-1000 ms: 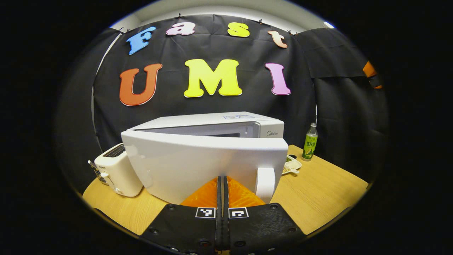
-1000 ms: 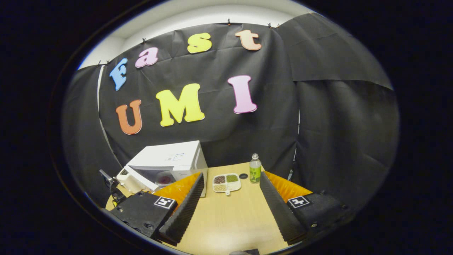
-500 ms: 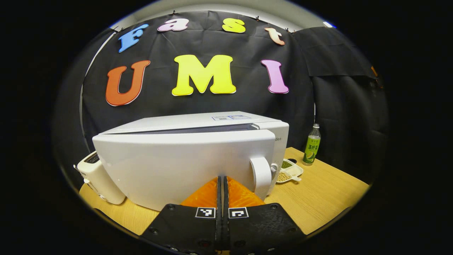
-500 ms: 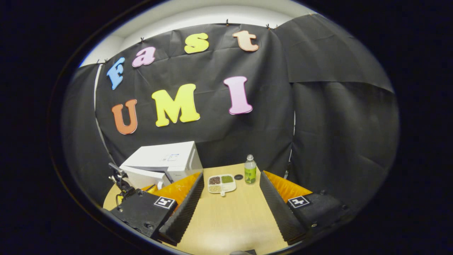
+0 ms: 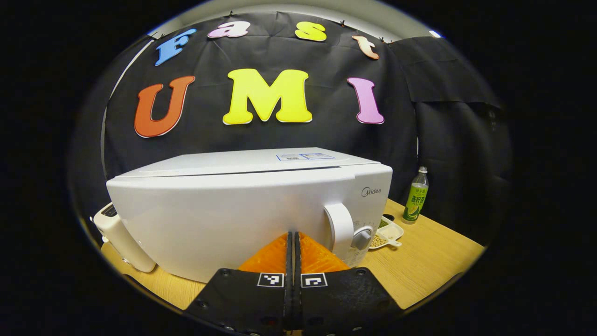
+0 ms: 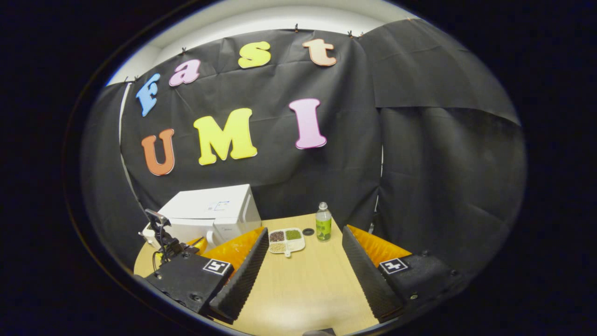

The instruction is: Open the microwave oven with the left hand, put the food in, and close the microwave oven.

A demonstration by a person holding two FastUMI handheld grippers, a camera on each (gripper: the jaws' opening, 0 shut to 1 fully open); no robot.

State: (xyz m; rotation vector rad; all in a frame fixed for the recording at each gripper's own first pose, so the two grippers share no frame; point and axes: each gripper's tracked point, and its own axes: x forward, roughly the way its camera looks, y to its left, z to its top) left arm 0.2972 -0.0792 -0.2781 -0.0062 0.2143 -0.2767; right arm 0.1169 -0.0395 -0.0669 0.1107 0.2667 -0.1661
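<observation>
**Left tongs pressed to the shut microwave door, right tongs spread over the worktop**

In the left gripper view the left tongs (image 5: 294, 242) are together, their tips against the white door (image 5: 219, 219) of the microwave oven (image 5: 252, 205), just left of its upright handle (image 5: 339, 228). The door lies flush with the body. "Midea" is printed at the front's upper right, above a grey knob (image 5: 361, 239); a small sticker on the top is too small to read. The oven's long side runs across the worktop (image 5: 419, 261), front facing the camera. A toaster (image 5: 122, 233) stands at its left. To its right sit a divided dish (image 5: 386, 232) of grains and a green-labelled bottle (image 5: 415, 196) near the far edge.

In the right gripper view the right tongs (image 6: 305, 266) are wide apart, holding nothing, above the worktop's near part.
</observation>
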